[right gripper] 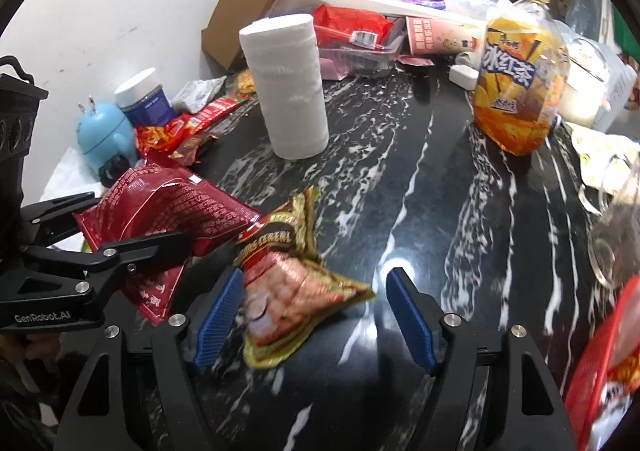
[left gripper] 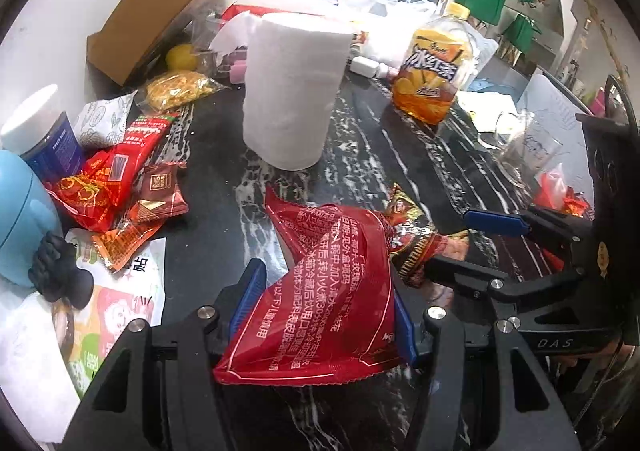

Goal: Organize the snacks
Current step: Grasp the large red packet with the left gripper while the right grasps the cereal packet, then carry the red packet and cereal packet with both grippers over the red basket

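Left tool (left gripper: 324, 303) pinching a red snack packet (left gripper: 320, 291), blue pads pressed on both its sides, packet crumpled and lifted off the black marbled counter (left gripper: 400, 155). Seen from the right wrist, the same red snack packet (right gripper: 160, 211) at 9 o'clock, clamped in the left tool (right gripper: 132, 247).

Right tool (right gripper: 316, 315) spread wide, blue pads (right gripper: 218, 315) well apart, a cereal packet (right gripper: 292, 279) lying on the counter (right gripper: 400, 191) between them, nearer the left pad and apparently touching it. From the left wrist, right tool (left gripper: 464, 241) at 3 o'clock with the cereal packet (left gripper: 412, 239) just beside the red one, partly hidden behind it.

Farther out at 12 o'clock, upright paper roll (left gripper: 292, 91). At 1 o'clock, iced tea bottle (left gripper: 436, 67) with yellow cap, standing. At 9 to 10 o'clock, heap of small snack packets (left gripper: 116, 179), red and brown, overlapping; beside them a blue jar with white lid (left gripper: 44, 135) and a light blue figurine (left gripper: 24, 219). At 11 o'clock, open cardboard box (left gripper: 160, 7) against the wall. At 4 o'clock in the right wrist view, another red packet (right gripper: 600, 363) at the frame edge.
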### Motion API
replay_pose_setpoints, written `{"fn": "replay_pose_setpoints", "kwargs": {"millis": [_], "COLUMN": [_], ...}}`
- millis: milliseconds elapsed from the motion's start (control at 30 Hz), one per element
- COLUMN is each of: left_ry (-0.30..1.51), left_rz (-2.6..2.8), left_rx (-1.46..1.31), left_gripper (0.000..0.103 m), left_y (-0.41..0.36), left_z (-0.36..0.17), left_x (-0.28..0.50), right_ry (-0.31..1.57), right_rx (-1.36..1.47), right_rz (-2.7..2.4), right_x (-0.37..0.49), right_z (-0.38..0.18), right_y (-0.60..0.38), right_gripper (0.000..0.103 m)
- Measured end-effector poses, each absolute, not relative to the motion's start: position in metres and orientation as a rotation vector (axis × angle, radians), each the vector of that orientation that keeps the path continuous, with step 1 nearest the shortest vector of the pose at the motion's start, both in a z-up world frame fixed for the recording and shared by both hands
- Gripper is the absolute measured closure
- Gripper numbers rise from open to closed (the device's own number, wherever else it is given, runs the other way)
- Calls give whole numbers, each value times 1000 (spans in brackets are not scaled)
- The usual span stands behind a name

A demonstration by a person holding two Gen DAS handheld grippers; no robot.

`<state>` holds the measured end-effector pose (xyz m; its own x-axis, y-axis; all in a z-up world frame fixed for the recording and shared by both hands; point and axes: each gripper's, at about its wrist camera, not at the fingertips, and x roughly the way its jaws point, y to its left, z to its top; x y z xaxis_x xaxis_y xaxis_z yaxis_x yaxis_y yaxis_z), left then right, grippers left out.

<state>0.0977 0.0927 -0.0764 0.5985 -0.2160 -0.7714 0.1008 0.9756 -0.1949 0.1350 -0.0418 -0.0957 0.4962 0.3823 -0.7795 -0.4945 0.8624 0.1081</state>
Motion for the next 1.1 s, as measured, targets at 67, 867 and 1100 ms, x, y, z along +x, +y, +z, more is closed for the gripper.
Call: {"fn": "replay_pose_setpoints", "kwargs": {"millis": [67,867,1100], "left_ry": [914,991,984], "left_rz": [-179,-151,-199], "left_rx": [-133,-187,-175], "left_gripper": [47,47,47], "left_y": [95,97,77], "left_z": [-79,-92,-85], "left_x": [100,67,43], "right_ry": [913,938,919], "right_rx": [-156,-146,-98], "right_rz": [543,557,536], "right_x": [139,115,78], "right_z": [-98,-100,-86], "right_y": [-39,-36,-53], "right_gripper": [27,57,57]}}
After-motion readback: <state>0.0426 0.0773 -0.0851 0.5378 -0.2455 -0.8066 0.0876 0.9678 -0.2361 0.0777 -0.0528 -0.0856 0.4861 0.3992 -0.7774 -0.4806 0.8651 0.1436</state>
